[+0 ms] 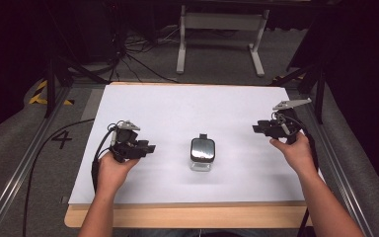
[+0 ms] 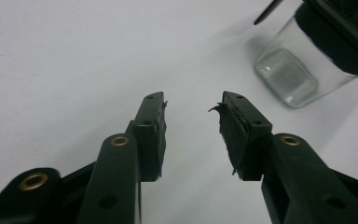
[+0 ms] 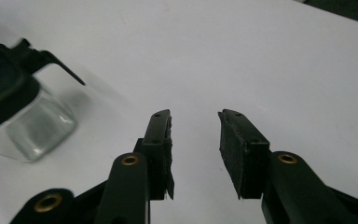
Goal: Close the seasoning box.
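A clear square jar with a black lid [image 1: 202, 153] stands upright at the middle of the white table top [image 1: 187, 108]. My left gripper [image 1: 148, 147] rests to the jar's left, held in a hand, its jaws open and empty, pointing right toward the jar. In the left gripper view the gripper [image 2: 192, 105] is open over bare white surface, and the jar [image 2: 307, 65] sits off to the upper right. My right gripper [image 1: 257, 128] hovers to the jar's right, open and empty. In the right gripper view the gripper [image 3: 194, 116] is open and the jar [image 3: 21, 116] stands at the left.
The white sheet lies on a wooden board [image 1: 187, 216] with its front edge near the person. Metal rails [image 1: 24, 163] run along both sides. A white stand [image 1: 222, 34] and cables [image 1: 133, 59] lie on the floor beyond the table.
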Tool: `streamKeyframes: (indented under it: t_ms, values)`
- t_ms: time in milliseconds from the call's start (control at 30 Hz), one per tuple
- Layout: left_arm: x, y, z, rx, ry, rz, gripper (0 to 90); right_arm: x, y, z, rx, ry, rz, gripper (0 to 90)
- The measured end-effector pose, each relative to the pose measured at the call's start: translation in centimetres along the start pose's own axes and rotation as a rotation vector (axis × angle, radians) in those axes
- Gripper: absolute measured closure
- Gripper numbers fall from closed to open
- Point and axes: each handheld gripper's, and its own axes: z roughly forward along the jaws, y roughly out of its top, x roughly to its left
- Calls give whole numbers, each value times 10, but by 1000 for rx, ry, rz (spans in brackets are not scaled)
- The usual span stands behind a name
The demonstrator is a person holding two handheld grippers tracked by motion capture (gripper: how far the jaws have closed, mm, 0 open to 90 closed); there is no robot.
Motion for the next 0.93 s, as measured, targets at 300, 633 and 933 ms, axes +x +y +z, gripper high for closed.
streamKeyframes:
  t_ms: [300,633,933]
  values:
    - [19,-12,16,-16,14,-27,539,-25,-45,20,42,-40,58,631]
    - [24,-22,37,9,54,-33,517,-33,-79,38,58,-51,103,621]
    - [21,-22,39,1,61,-27,460,-28,-80,32,-14,-66,78,567]
